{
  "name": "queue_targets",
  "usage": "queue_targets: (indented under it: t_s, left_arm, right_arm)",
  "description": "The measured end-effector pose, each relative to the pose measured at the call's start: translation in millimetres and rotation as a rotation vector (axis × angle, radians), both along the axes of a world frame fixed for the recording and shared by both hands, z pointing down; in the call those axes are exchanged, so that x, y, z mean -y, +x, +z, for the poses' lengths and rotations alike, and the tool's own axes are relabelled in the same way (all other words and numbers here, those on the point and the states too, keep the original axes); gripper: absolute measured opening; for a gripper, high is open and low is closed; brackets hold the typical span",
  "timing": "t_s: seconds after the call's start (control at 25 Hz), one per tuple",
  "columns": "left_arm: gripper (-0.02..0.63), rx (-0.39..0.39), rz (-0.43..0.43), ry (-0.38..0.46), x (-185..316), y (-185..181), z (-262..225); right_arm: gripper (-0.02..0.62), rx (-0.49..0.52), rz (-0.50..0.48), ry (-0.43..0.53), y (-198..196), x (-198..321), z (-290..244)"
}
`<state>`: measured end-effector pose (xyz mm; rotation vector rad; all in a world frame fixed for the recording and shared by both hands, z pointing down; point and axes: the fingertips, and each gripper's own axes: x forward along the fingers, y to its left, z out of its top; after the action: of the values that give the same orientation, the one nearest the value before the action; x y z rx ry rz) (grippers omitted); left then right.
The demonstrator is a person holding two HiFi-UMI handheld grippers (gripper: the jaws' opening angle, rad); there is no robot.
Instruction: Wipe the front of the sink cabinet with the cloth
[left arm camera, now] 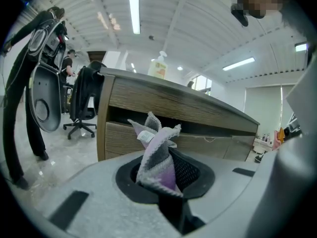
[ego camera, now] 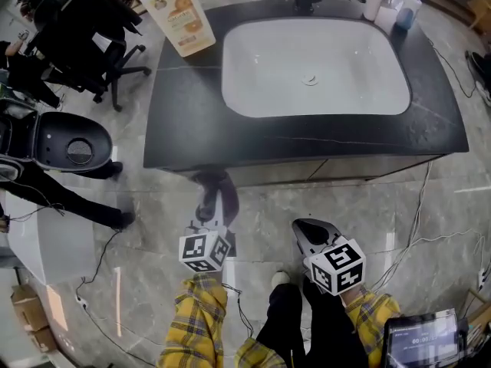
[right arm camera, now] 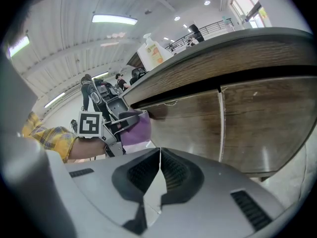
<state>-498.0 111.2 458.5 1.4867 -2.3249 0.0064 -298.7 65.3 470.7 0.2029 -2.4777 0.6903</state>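
Observation:
My left gripper (ego camera: 212, 194) is shut on a purple and grey cloth (left arm camera: 158, 155), which bunches up out of its jaws. In the head view the cloth (ego camera: 212, 186) hangs just below the dark counter's front edge, close to the wooden cabinet front (left arm camera: 148, 105) near its left end; I cannot tell whether it touches. The right gripper view shows the cloth (right arm camera: 134, 128) beside the cabinet front (right arm camera: 247, 118). My right gripper (ego camera: 308, 232) is shut with nothing in it, held lower and to the right, apart from the cabinet.
A white basin (ego camera: 314, 67) sits in the dark countertop (ego camera: 184, 129), with a soap bottle (ego camera: 178, 12) at its back left and small bottles (ego camera: 391, 6) at the back right. A toilet (ego camera: 65, 140), office chairs (ego camera: 84, 29) and floor cables (ego camera: 414, 221) surround the spot.

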Motion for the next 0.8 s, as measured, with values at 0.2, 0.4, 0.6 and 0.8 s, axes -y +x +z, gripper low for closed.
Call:
queue_targets:
  t_s: [0.2,0.4,0.6,0.8]
  left_arm:
    - [0.051,0.002,0.074,-0.001,27.9,38.7,0.3]
    - [0.051,-0.013,0.116,0.006,56.2,70.3,1.7]
    - [0.051,-0.022,0.146,0.010,80.6,99.1,5.1]
    - [0.051,-0.030,0.177,0.009,103.5,124.0,8.2]
  right_arm:
    - [0.006,-0.006,0.024,-0.011,23.4,7.8,1.1]
    - [0.006,-0.010,0.059,-0.021,48.3,21.7,1.6]
    - [0.006,-0.012,0.099,-0.025,74.0,39.3,4.9]
    - [0.006,-0.010,0.139,-0.036,94.8,53.8,7.9]
